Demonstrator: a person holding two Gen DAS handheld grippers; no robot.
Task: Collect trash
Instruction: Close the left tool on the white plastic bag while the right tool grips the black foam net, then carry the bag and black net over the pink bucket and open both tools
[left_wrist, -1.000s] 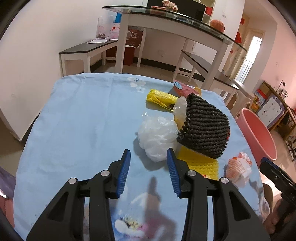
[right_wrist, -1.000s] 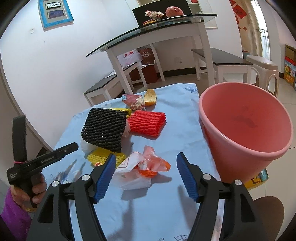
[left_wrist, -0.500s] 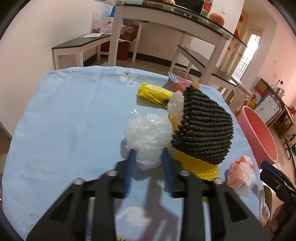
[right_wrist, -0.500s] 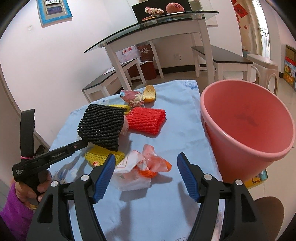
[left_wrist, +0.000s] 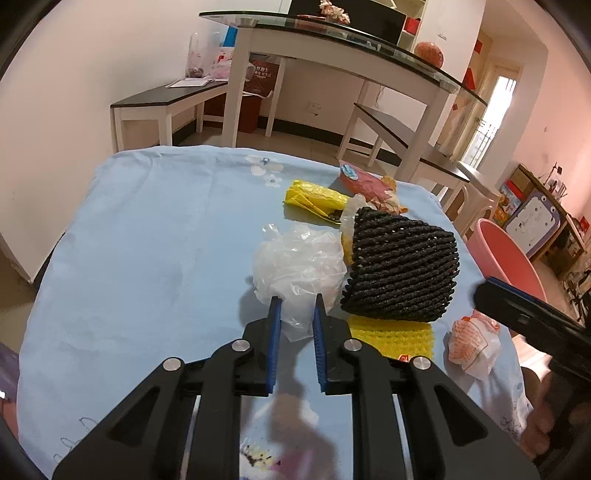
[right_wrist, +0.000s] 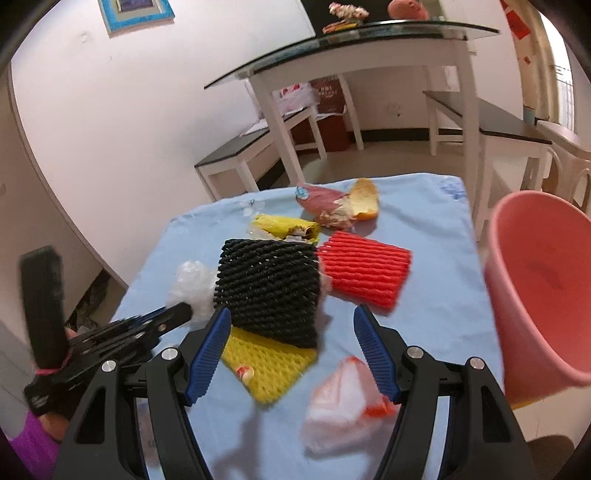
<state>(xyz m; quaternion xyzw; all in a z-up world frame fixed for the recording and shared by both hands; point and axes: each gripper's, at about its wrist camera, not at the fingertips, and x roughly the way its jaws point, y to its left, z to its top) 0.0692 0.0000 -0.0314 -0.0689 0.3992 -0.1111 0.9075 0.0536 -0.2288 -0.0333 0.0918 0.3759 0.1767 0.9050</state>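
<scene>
Nothing really readable is found here: some print sits on the orange-and-white wrapper (left_wrist: 474, 341) and on a dark red box under the glass table (left_wrist: 334, 37), but it's too small and blurry to be made out.

The left gripper (left_wrist: 297, 314) is seen closing in on the crumpled clear plastic bag (left_wrist: 299, 266); the bag's near edge is already between the blue pads and looks pinched, though the jaws haven't stopped moving. In the left wrist view the bag is at dead centre, with the black foam net (left_wrist: 400, 269) touching it at 3 o'clock, a yellow foam net (left_wrist: 389, 334) tucked under that at about 4, and a yellow bag (left_wrist: 314, 199) at 12.

The right gripper (right_wrist: 291, 347) is held wide open with nothing gripped, over the yellow and black nets. In its view the red foam net (right_wrist: 364, 271) lies at 1 o'clock, the peel and pink wrapper (right_wrist: 332, 203) at 12, and the pink bucket (right_wrist: 539, 288) at 3, just off the cloth's edge.

The whole 9 o'clock side of the blue tablecloth (left_wrist: 147, 240) is left bare out to its edge; the trash is bunched toward the bucket side.
</scene>
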